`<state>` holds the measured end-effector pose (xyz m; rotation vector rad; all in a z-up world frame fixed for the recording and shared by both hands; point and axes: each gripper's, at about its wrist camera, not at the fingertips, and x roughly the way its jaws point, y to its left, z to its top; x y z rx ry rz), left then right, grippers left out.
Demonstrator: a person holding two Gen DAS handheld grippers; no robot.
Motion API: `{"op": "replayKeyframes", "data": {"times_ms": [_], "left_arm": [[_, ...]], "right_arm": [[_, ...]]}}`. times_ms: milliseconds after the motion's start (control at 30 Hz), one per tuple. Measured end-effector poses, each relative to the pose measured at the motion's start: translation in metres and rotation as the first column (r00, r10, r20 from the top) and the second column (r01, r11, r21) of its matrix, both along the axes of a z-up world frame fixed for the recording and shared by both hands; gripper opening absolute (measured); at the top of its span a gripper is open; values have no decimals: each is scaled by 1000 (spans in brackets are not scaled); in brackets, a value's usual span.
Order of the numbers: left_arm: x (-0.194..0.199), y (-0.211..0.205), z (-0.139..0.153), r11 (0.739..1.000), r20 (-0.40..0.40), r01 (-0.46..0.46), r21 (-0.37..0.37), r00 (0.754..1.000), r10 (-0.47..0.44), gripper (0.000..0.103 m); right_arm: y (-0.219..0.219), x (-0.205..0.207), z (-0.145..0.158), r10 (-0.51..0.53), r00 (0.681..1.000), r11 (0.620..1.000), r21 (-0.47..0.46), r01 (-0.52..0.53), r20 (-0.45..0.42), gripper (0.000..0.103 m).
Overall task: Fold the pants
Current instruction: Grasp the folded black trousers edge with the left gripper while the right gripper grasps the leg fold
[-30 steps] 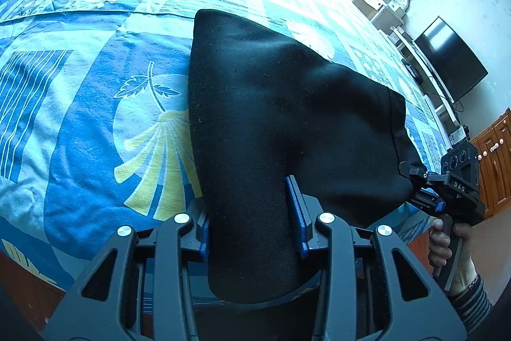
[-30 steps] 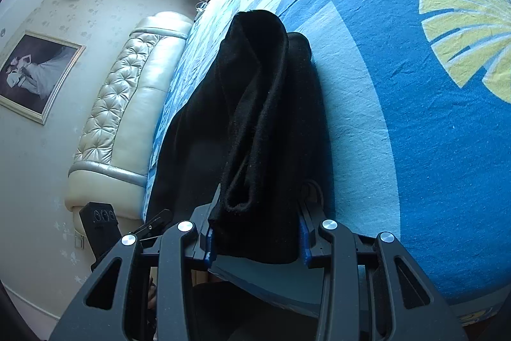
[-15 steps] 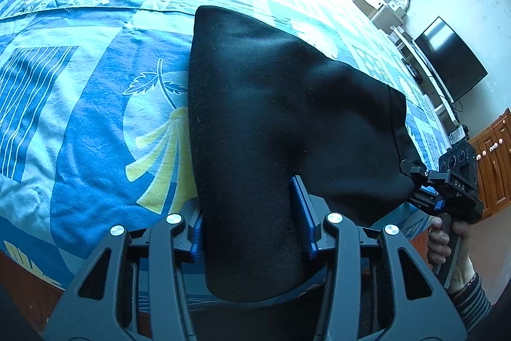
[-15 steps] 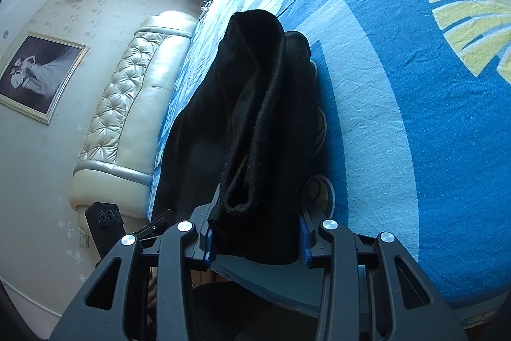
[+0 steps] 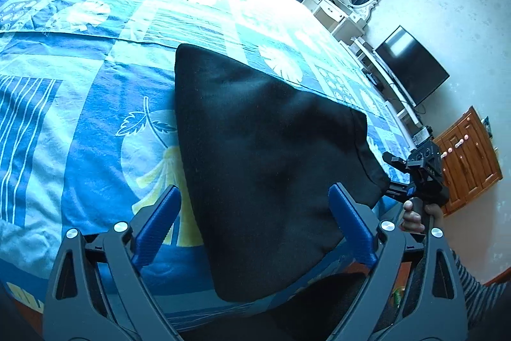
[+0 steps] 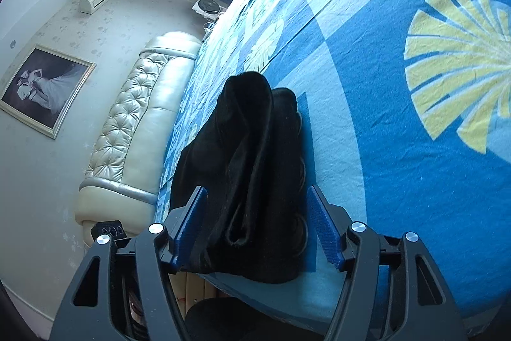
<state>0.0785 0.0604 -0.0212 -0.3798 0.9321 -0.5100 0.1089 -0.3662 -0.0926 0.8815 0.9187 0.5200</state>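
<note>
Blue patterned bedspread [image 5: 80, 130], black pants [image 5: 255, 165] folded at near edge. Left gripper [image 5: 255, 219] and right gripper [image 6: 255, 229] just opening, jaws clear of cloth. Back straight off, without dragging the fold.

Your left gripper [image 5: 254, 206] is a matte black frame with triangular cut-outs in each arm, round silver screw heads at the pivots, and ribbed blue pads [image 5: 158, 224] lining the fingers. Your right gripper [image 6: 255, 224] is built the same way: black arms, silver screws, blue ribbed pads [image 6: 322, 229]. Seen from the left camera, your right hand [image 5: 418, 214] wraps a black pistol-style handle, and your sleeve [image 5: 476, 296] is striped grey and white.
</note>
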Motion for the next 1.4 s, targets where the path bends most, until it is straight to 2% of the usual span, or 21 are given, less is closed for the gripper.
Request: {"op": "replayKeyframes", "data": {"times_ms": [100, 233, 333, 400, 433, 467, 500, 567, 600, 633, 700, 800, 1000, 1200, 1400], "left_arm": [[30, 9, -8, 996, -45, -16, -91, 999, 12, 93], [77, 17, -31, 980, -160, -62, -191, 987, 31, 93], [103, 20, -48, 968, -232, -89, -237, 972, 32, 93], [115, 20, -58, 962, -262, -99, -253, 965, 31, 93], [118, 19, -59, 964, -261, -95, -249, 965, 28, 93], [119, 17, -57, 970, -244, -88, -228, 969, 31, 84], [121, 13, -56, 979, -228, -72, -189, 973, 28, 60], [123, 7, -56, 990, -224, -47, -132, 974, 16, 50], [123, 5, -54, 991, -213, -40, -129, 977, 12, 43], [123, 5, -52, 993, -204, -37, -115, 979, 13, 41], [124, 5, -45, 995, -182, -39, -92, 983, 21, 30], [126, 7, -34, 995, -163, -54, -83, 986, 40, 25], [157, 4, -24, 998, -137, -62, -4, 989, 61, 24], [207, 1, -13, 993, -94, -64, 96, 993, 73, 24], [245, 6, -25, 987, -105, -83, 140, 990, 98, 24]], "right_arm": [[5, 27, 2, 28, 1000, 1000, 5, -28, 3, 66], [14, 61, -1, 52, 999, 999, 4, -52, -9, 67], [19, 78, -12, 62, 997, 998, 32, -61, -49, 69], [27, 84, -14, 76, 996, 997, 17, -75, -54, 69], [30, 86, -14, 92, 994, 996, -1, -93, -54, 69], [34, 87, -14, 102, 993, 994, -29, -103, -55, 66], [37, 89, -15, 111, 992, 992, -53, -114, -65, 53], [38, 89, -15, 120, 991, 991, -51, -123, -55, 39], [37, 88, -14, 121, 991, 992, -38, -123, -48, 36], [35, 87, -13, 118, 992, 993, -18, -119, -44, 33], [34, 87, -10, 116, 993, 993, -13, -116, -31, 31], [35, 90, 0, 111, 994, 994, -15, -111, 5, 30], [39, 120, 9, 92, 995, 996, -17, -91, 49, 29], [46, 172, 13, 72, 996, 997, -19, -71, 53, 29], [50, 212, 3, 61, 998, 998, -29, -60, 27, 29]]}}
